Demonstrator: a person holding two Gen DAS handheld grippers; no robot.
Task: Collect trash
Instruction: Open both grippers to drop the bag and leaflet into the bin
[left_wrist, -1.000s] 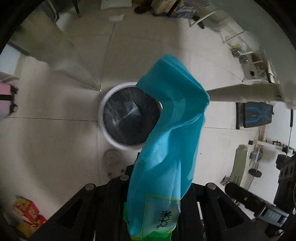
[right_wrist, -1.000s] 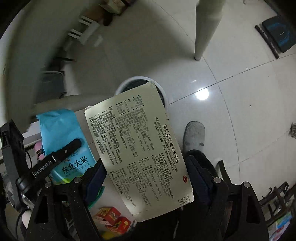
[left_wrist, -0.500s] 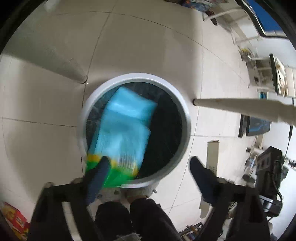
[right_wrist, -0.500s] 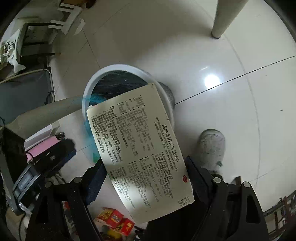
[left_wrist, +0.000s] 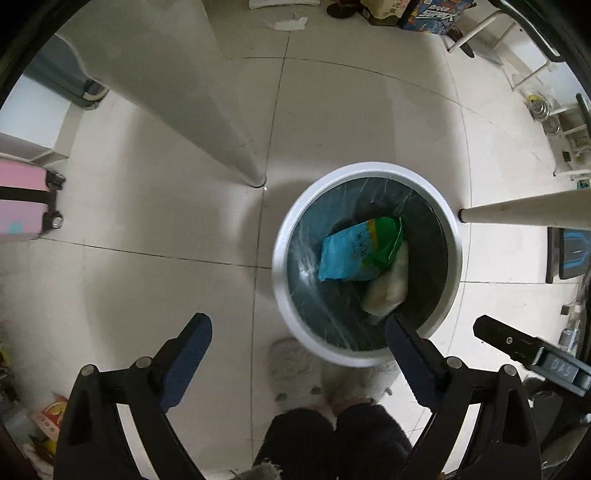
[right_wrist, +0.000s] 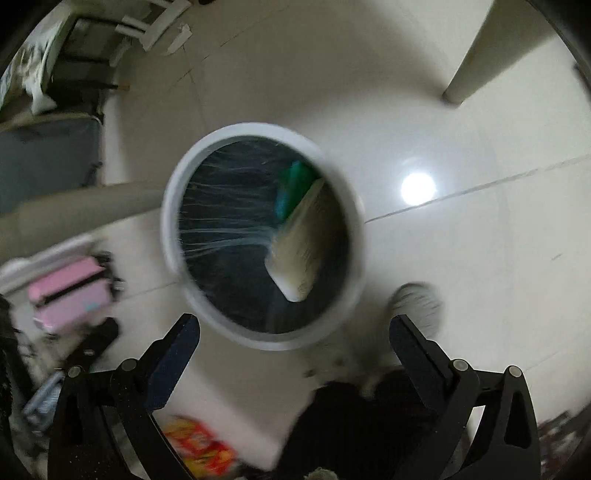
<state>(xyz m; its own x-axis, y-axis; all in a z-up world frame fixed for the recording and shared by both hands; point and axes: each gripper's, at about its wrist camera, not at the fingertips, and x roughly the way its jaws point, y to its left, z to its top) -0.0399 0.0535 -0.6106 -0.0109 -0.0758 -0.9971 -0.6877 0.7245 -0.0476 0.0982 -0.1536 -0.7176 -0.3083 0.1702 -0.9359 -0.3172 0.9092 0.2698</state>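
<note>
Since the earlier frames both pieces of trash have left my claws: the blue-and-green bag that was clamped in my left claw is now lying inside the bin, and the printed leaflet that my right claw was carrying is now sitting in there too, leaning against the bin's inner wall with the bag partly under and behind it. My right claw's jaws have just been opening, and nothing is between them now; my left claw's jaws have also been opening within this second and are likewise standing wide apart and empty, pressing on nothing. Both claws are pointing down at the floor, with the bin lying just ahead of the fingertips and a little to the right in the left wrist view, almost centred in the right wrist view. The leaflet's long axis is running from the bin's far rim toward its near rim. I am judging this drop as done, so the coming move is turning on what remains outside the bin: a scrap of white paper is lying on the floor well beyond the bin, far from both claws. Which claw is nearer to it I cannot tell.
</note>
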